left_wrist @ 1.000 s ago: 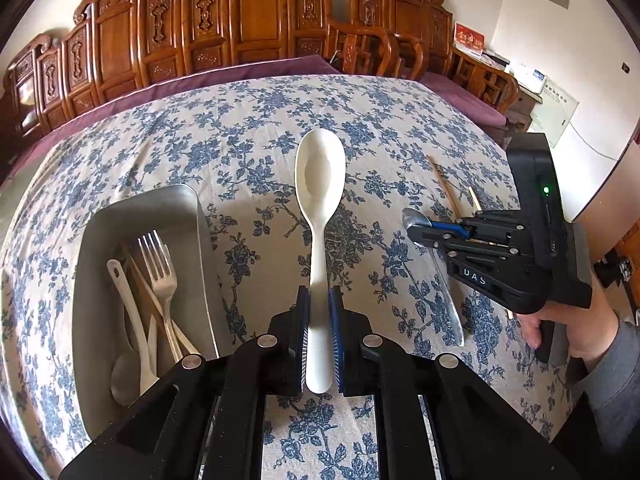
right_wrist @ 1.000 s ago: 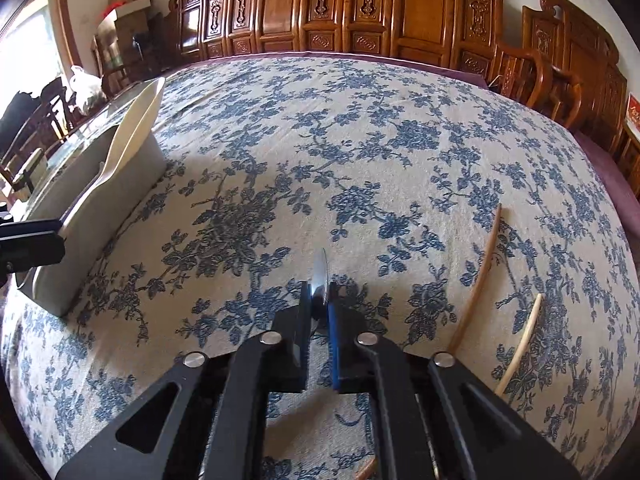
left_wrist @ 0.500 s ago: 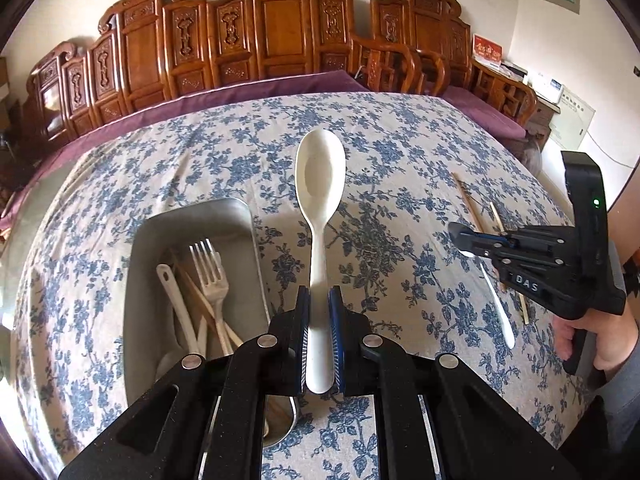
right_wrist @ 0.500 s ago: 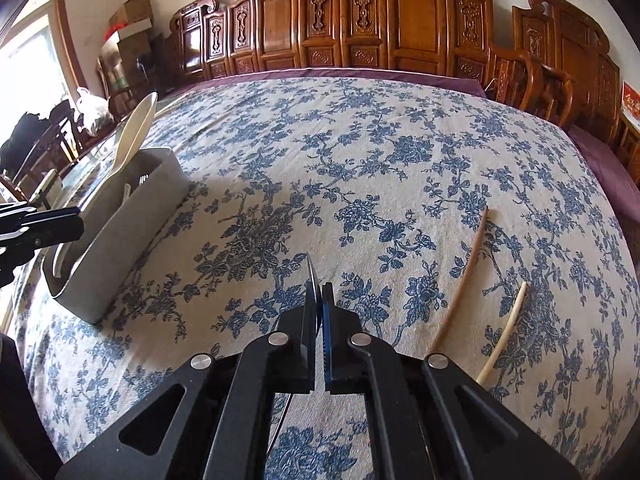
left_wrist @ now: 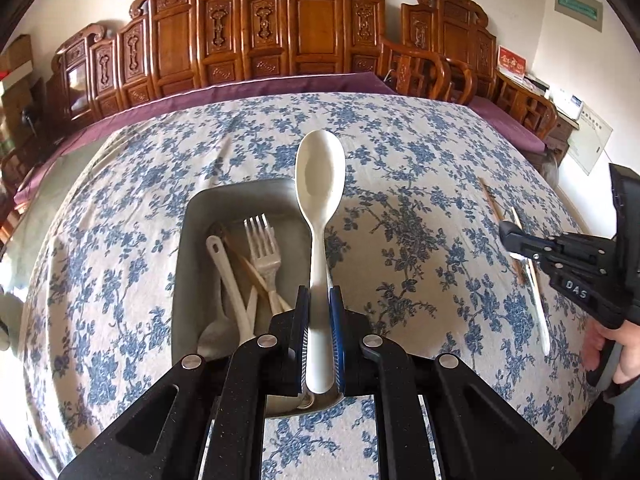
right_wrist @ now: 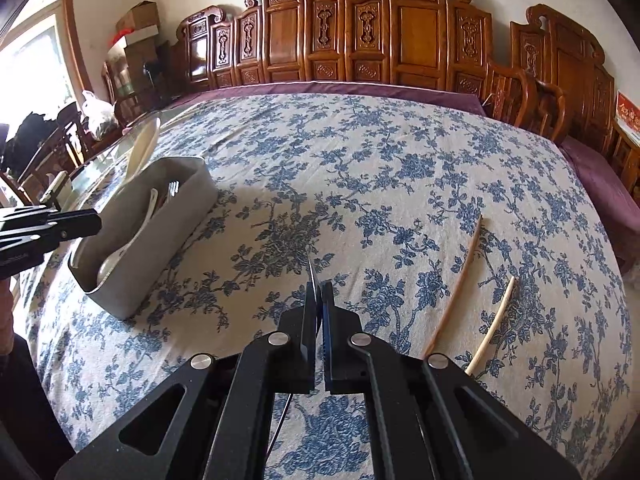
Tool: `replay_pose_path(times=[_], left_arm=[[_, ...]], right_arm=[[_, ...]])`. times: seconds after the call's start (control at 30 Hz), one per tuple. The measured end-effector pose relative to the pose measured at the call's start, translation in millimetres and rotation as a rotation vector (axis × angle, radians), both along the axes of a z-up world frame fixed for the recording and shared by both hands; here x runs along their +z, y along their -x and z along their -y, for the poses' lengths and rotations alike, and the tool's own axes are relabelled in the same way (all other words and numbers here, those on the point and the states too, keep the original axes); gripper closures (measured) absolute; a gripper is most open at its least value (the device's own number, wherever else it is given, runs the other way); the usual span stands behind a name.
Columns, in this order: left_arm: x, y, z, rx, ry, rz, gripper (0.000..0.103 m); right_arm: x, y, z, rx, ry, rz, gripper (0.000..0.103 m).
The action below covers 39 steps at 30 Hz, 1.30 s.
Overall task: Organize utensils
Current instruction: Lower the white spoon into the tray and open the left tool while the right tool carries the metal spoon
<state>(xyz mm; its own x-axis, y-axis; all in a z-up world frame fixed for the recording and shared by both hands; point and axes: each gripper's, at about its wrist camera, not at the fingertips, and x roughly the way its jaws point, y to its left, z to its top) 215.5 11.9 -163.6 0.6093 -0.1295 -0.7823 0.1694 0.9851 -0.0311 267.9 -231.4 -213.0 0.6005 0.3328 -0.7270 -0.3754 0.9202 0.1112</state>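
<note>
Grey and rectangular, the utensil bin (left_wrist: 188, 248) sits left of centre in the left wrist view, on the tablecloth. Inside lie one clear plastic fork (left_wrist: 264, 252), two white spoons (left_wrist: 230, 280) with handles pointing up the frame, and thin wooden chopsticks (left_wrist: 250, 272) crossing under the fork; their number I cannot tell. At lower centre the left gripper (left_wrist: 319, 336) pinches the handle of one large white spoon (left_wrist: 320, 184), whose bowl hangs over the bin's far right corner. At the right edge of that frame a hand (left_wrist: 612, 350) carries the right gripper (left_wrist: 510, 236), jaws pressed on a slim metal utensil (left_wrist: 538, 300) whose handle trails down toward the lower right; its type is hard to tell. In the right wrist view only a thin edge of it shows between the pads.

Blue floral tablecloth (right_wrist: 360, 168) covers the table, with purple cloth at the far edge. Two loose chopsticks (right_wrist: 460, 280) lie at right in the right wrist view. Carved wooden chairs (right_wrist: 400, 28) line the cream back wall, and cardboard boxes (right_wrist: 140, 24) are stacked at upper left.
</note>
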Motion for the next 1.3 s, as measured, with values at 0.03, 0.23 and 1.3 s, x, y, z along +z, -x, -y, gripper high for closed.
replay_pose_path(times=[0.03, 0.23, 1.3], left_arm=[[-0.5, 0.3, -2.3, 0.003, 0.001, -0.002, 0.094], [-2.3, -0.6, -13.2, 0.022, 0.001, -0.010, 0.094], [-41.0, -29.6, -61.3, 0.117, 0.073, -0.123, 0.092]], right_arm=[[2.1, 1.8, -1.2, 0.000, -0.001, 0.003, 0.100], [16.8, 18.3, -14.1, 0.010, -0.002, 0.017, 0.100], [87.6, 37.3, -97.2, 0.080, 0.063, 0.072, 0.100]])
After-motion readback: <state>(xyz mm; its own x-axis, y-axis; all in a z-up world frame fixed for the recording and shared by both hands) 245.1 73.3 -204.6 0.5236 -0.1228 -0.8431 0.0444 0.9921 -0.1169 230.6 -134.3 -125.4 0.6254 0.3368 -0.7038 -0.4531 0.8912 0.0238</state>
